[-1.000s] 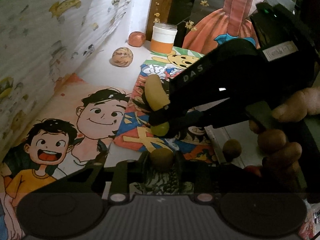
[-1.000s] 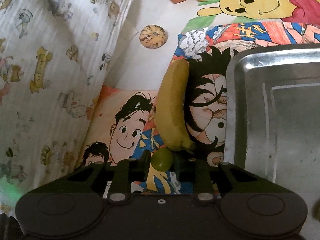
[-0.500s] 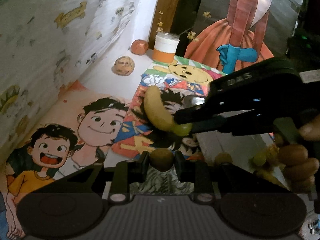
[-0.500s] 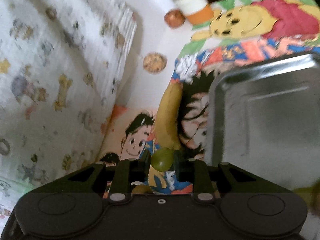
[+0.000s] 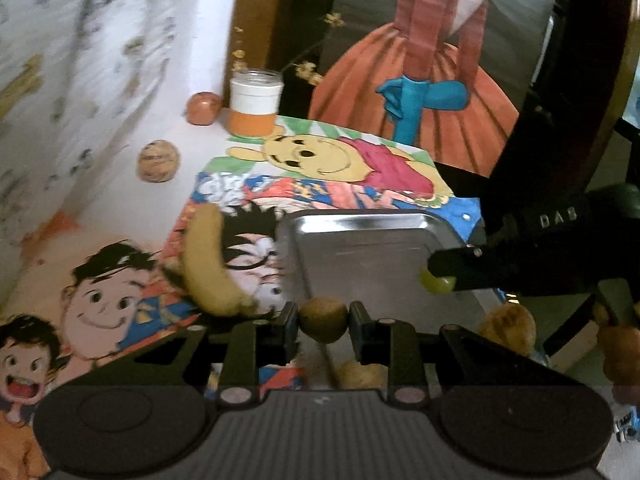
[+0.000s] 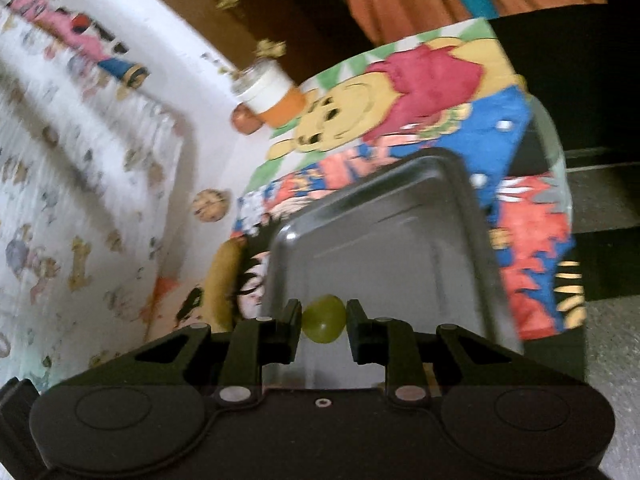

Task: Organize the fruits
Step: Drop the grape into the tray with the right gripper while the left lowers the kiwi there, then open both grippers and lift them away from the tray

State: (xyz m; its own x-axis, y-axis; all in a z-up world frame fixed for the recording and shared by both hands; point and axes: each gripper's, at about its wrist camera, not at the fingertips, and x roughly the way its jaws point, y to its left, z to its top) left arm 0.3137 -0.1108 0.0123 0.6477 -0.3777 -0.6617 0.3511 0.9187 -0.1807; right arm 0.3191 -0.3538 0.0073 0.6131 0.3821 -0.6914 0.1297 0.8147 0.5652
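Hovering now over the tray, right tool (pinching a grape) left the banana.

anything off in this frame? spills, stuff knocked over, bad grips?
Nothing stands out. The left gripper holds a small brown fruit squarely, and the right gripper holds a green grape above the metal tray. The banana lies flat beside the tray, and the jar stands upright.

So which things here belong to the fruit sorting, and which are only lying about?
Belong to the job:
- green grape in right gripper
- brown fruit in left gripper
- banana
- metal tray
- red fruit
- striped round fruit

Lying about:
- orange-and-white jar
- cartoon pictures
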